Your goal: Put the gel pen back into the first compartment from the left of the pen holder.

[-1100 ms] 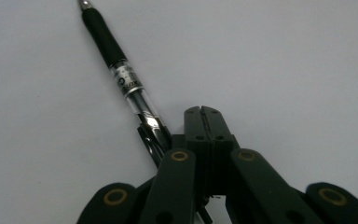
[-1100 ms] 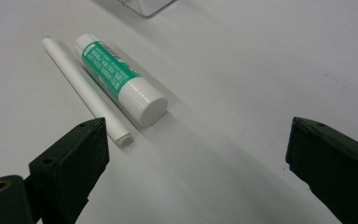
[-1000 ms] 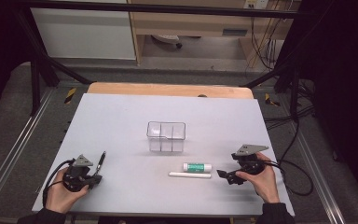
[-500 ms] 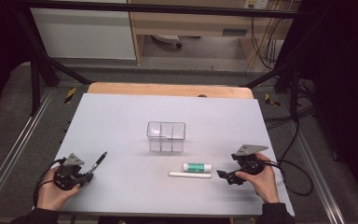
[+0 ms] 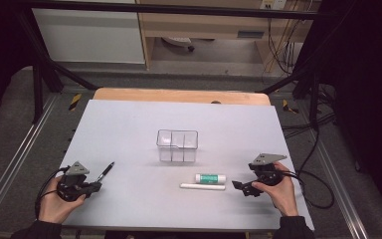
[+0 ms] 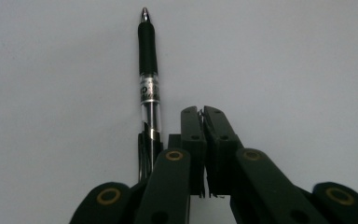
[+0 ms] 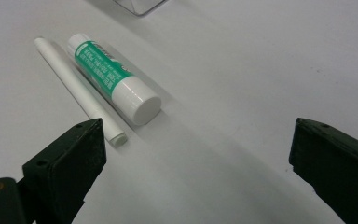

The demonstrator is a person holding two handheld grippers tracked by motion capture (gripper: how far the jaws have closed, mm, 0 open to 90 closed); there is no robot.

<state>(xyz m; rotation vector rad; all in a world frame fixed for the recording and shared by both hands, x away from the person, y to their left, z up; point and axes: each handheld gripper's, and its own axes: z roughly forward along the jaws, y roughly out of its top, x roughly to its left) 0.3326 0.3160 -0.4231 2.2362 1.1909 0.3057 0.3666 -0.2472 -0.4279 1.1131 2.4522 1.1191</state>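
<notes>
Our left gripper (image 5: 95, 187) has pulled back toward the lower left, jaws closed on nothing, the black-grip clear-barrelled pen (image 6: 148, 79) released beside them; our right gripper (image 7: 193, 158) gapes wide, empty.

On the table (image 5: 129, 124), a clear divided box (image 5: 177, 146) is sitting at the middle. Nearer the person and to its right, a glue stick (image 5: 211, 178) is lying just behind a white stick (image 5: 202, 186), side by side. A pen (image 5: 105, 172) is lying well apart at the left.
</notes>
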